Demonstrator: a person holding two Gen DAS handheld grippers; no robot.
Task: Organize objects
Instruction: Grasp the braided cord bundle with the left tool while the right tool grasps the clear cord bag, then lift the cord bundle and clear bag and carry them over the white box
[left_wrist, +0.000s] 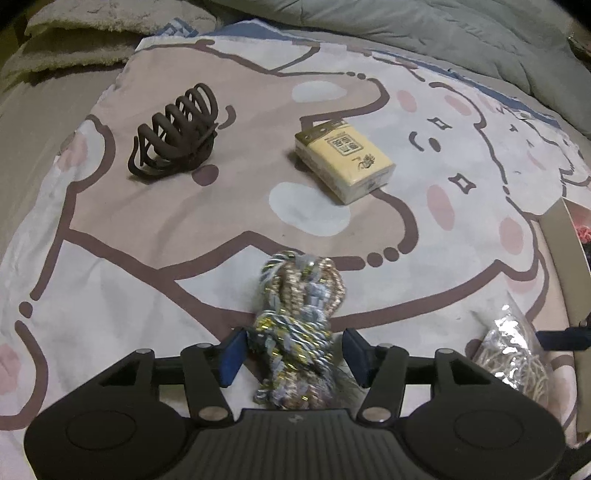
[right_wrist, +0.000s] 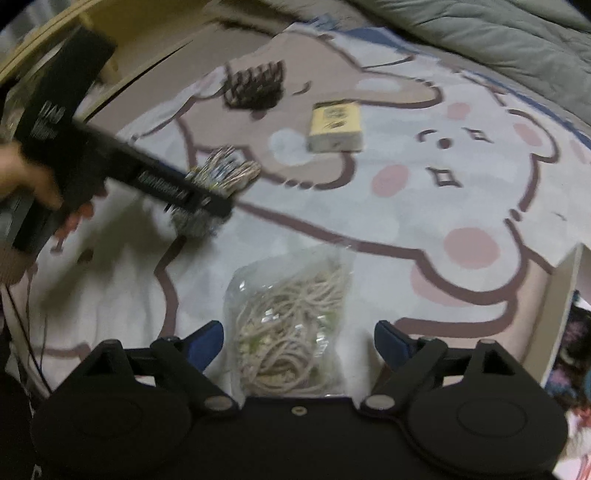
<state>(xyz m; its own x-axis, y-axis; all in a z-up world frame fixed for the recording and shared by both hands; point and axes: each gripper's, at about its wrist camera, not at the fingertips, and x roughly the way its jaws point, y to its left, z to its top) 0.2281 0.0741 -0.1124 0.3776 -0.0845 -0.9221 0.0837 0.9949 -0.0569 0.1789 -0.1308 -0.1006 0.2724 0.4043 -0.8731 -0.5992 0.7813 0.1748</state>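
Nearest, w/ the right gripper (right_wrist: 297, 341): jaws apart, a clear plastic bag of beige cord (right_wrist: 291, 325) is straddled but untouched, its long axis running near-to-far down the gap, flat on the cartoon-bear bedsheet (right_wrist: 424, 206). The left gripper (left_wrist: 293, 356): jaws narrowly apart around a twisted blue-gold rope bundle (left_wrist: 295, 317), lying likewise; contact w/ pads can't be told. Farther off, a yellow tissue pack (left_wrist: 343, 160) & a dark brown hair claw clip (left_wrist: 175, 131) are seen.

We hold both claws pointing steeply down. Our left claw (left_wrist: 293, 356) has its blue pads parted with gaps at either side, and our right claw (right_wrist: 299, 341) stands wide open. Our left hand (right_wrist: 33, 188) grips its handle.
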